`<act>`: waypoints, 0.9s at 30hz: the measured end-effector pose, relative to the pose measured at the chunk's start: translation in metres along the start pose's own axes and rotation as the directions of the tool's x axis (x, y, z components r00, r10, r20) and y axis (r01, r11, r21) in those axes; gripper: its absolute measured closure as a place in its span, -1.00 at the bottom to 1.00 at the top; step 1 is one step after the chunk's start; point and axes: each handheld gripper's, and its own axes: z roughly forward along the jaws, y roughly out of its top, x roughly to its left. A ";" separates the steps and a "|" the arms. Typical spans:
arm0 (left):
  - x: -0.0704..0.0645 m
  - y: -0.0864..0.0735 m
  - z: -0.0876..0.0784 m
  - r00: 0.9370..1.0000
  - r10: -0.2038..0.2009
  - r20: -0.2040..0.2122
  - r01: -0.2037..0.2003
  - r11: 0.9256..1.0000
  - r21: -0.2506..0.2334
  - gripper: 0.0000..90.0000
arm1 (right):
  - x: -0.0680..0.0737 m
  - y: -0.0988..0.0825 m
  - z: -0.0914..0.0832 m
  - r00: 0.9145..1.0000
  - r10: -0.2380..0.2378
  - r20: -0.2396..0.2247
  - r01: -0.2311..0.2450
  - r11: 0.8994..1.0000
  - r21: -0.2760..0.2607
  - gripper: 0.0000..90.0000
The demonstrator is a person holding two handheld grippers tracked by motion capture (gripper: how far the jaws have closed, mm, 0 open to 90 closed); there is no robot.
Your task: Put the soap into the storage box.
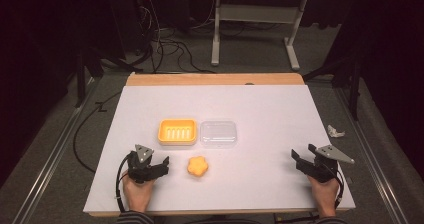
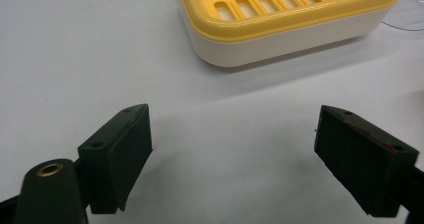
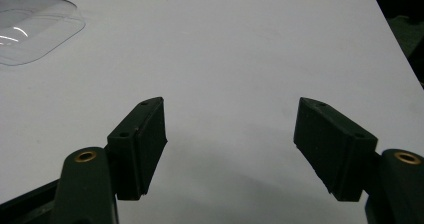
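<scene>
On the white table [image 1: 260, 184], near its front edge, the left gripper [image 1: 161, 165] is resting in the person's left hand [image 1: 137, 191]; its jaws are standing wide apart and are gripping nothing; in the left gripper view the left gripper [image 2: 232, 151] is showing bare table surface between its two black jaws. Just beside it, toward the table's middle, an orange flower-shaped soap [image 1: 198, 166] is lying flat on the table, apart from both jaws; nothing is touching it. Beyond the soap, a yellow soap dish [image 1: 177, 132] is sitting upright with its slotted tray facing up; in the left gripper view the yellow soap dish [image 2: 285, 19] is showing a yellow upper part over a white base, well ahead of the jaws. Just beside the dish, on its right, a clear plastic lid [image 1: 218, 132] is lying on the table; whether the two are touching cannot be told; in the right gripper view the clear plastic lid [image 3: 30, 29] is appearing at the upper left corner. At the right end of the table, well apart from the soap, the right gripper [image 1: 299, 159] is resting in the person's right hand [image 1: 323, 191]; the right gripper [image 3: 230, 134] is likewise released, with its jaws spread and bare table between them. On the floor past the table's right edge, a crumpled white scrap [image 1: 335, 131] is lying.
</scene>
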 end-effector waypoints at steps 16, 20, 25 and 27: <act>0.003 0.001 0.001 0.999 -0.024 0.022 0.024 1.000 0.007 -0.65 | -0.001 0.000 0.000 1.000 0.006 -0.003 -0.006 1.000 0.004 -0.35; 0.003 0.001 0.001 0.999 -0.025 0.023 0.024 1.000 0.011 -0.66 | -0.001 0.000 0.000 1.000 0.011 -0.006 -0.011 1.000 0.002 -0.36; 0.004 0.002 0.001 0.999 -0.022 0.032 0.022 1.000 0.012 -0.67 | -0.001 0.000 0.000 1.000 0.016 -0.007 -0.016 1.000 0.000 -0.36; 0.003 0.002 0.000 0.999 -0.018 0.029 0.018 1.000 0.008 -0.67 | -0.001 0.000 0.000 1.000 0.013 -0.008 -0.013 1.000 -0.002 -0.36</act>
